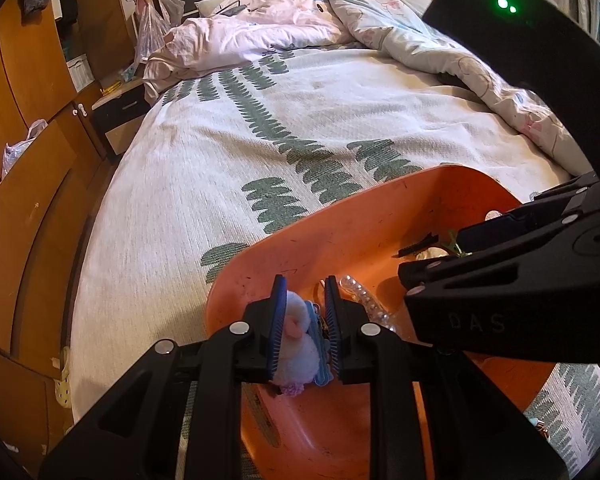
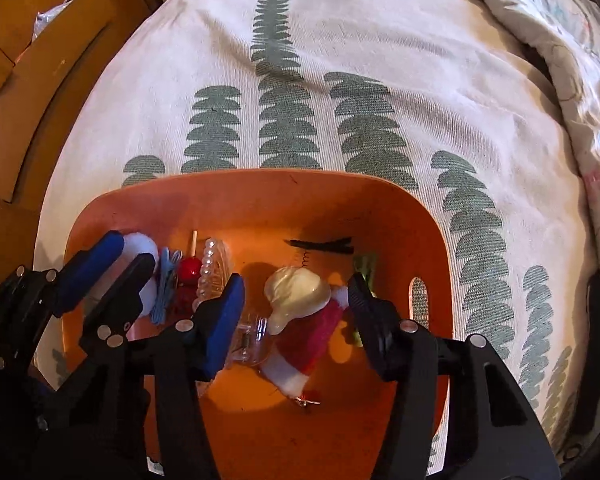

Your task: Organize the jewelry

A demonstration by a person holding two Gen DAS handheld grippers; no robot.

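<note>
An orange plastic bin (image 1: 312,236) (image 2: 260,196) sits on the bed. My left gripper (image 1: 305,328) is shut on a white fluffy pom-pom hair clip (image 1: 298,344) with a blue backing, held over the bin's left side; it shows in the right wrist view (image 2: 112,264) too. My right gripper (image 2: 296,312) is open over the bin, its fingers either side of a cream shell-shaped clip (image 2: 296,292) and a red-and-white Santa hat clip (image 2: 304,340). A clear beaded clip (image 2: 214,268), a red cherry piece (image 2: 189,270) and a black hairpin (image 2: 320,245) lie in the bin.
The bed cover (image 1: 220,152) is white with green leaf prints. A crumpled duvet (image 1: 400,20) lies at the far right. Wooden wardrobes (image 1: 24,160) and a nightstand (image 1: 120,116) stand along the left. Small trinkets (image 1: 540,426) lie on the bed beside the bin.
</note>
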